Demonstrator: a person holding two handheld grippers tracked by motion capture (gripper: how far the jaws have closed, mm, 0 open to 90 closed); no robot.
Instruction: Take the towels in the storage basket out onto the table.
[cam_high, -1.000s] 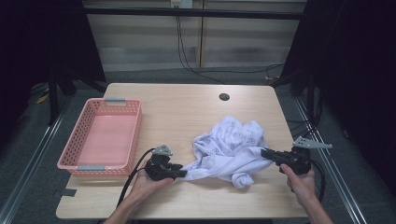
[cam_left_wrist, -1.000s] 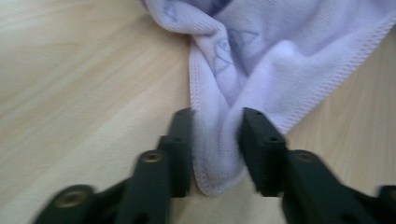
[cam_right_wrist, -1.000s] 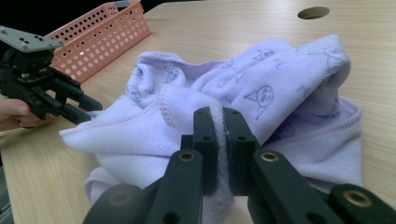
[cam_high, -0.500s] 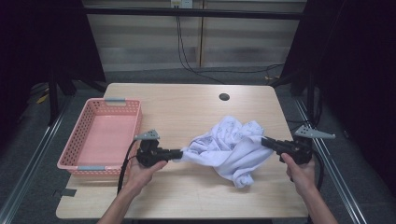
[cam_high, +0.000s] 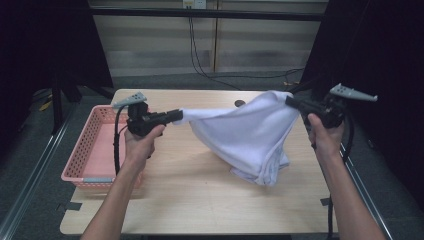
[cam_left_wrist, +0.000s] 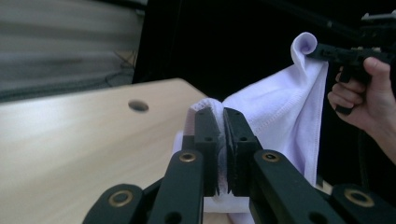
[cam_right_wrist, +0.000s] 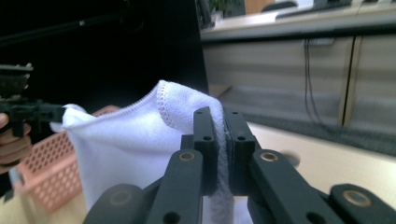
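Towel (cam_high: 245, 137) hangs stretched above the middle of the desk (cam_high: 200, 200) in the high view, one corner pinched in the left tongs (cam_high: 176, 116) and the opposite one in the right tongs (cam_high: 289, 100), its slack belly sagging toward the right front of the desk; a pink basket (cam_high: 80, 155) sits at the left edge. In the left gripper view the left tongs (cam_left_wrist: 221, 122) are clamped shut on a thin fold of white towel (cam_left_wrist: 280, 112), hem showing between the jaws, with the other hand and its tongs holding the far corner. In the right gripper view the right tongs (cam_right_wrist: 221, 122) are likewise closed tight on a rolled hem of the towel (cam_right_wrist: 126, 149), the basket (cam_right_wrist: 42, 172) beyond. To spread it well, I judge both hands should keep level, draw apart until the top edge is taut, and keep both pinches firm so neither corner slips.
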